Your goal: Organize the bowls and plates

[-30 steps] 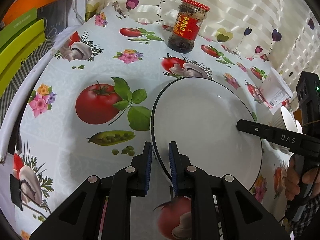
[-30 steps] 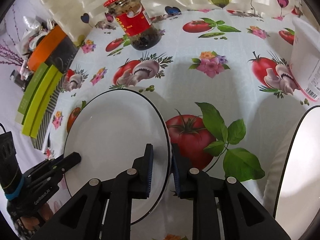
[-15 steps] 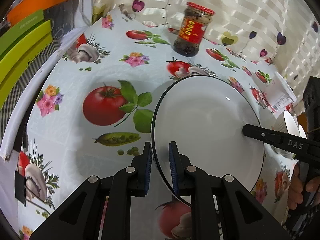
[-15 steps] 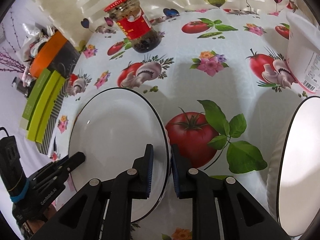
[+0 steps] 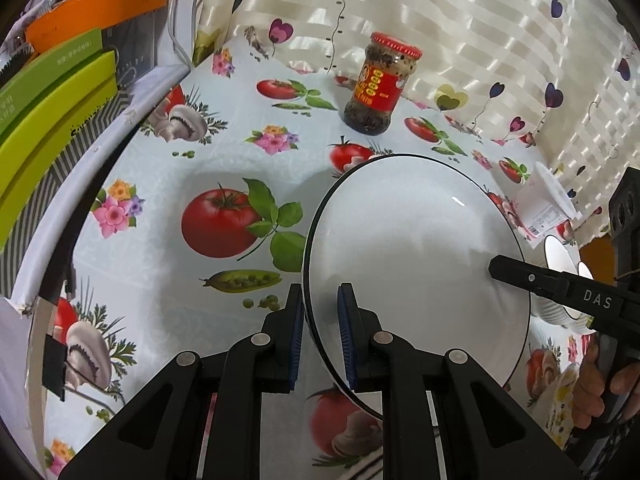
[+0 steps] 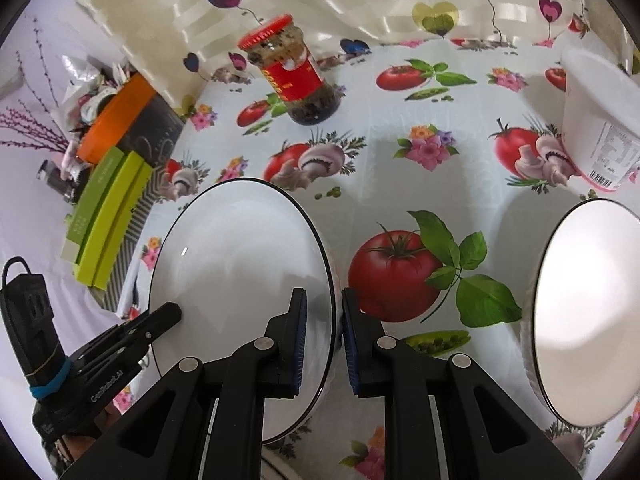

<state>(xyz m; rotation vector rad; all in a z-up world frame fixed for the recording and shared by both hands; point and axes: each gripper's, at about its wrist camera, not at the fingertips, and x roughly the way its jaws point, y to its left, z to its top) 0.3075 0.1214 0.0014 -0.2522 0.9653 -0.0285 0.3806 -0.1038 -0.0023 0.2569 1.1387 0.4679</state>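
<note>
Plate: a white plate [image 5: 416, 256] with a thin dark rim, gripped from two opposite sides and tilted, with the cloth's pattern showing under its near edge in the left wrist view.
Left tongs: the left tongs [image 5: 319, 334] are clamped on the plate's rim, one blue pad on each side of the edge; in the right wrist view they reach in from the lower left [image 6: 168, 314].
Right tongs: the right tongs [image 6: 324, 342] are clamped on the opposite rim, the edge running between the pads; in the left wrist view they come in from the right [image 5: 498, 266], black, marked "DAS".
Hand: a hand [image 5: 608, 392] holds the right tongs' grip at the lower right of the left wrist view.
Table: the table [image 5: 160, 200] wears a pale cloth printed with tomatoes, mushrooms, peas and flowers.
Second plate: another white dish [image 6: 588, 312] with a dark rim sits at the right edge of the right wrist view, apart from the held plate.
Jar: a jar [image 5: 374, 84] with a red lid and red label stands upright beyond the plate, near the curtain [image 5: 460, 20].
Tub: a white tub [image 6: 600, 120] with a printed label stands at the far right of the table.
Boxes: green boxes [image 6: 106, 220] and an orange one [image 6: 116, 116] lie off the table's left edge.
</note>
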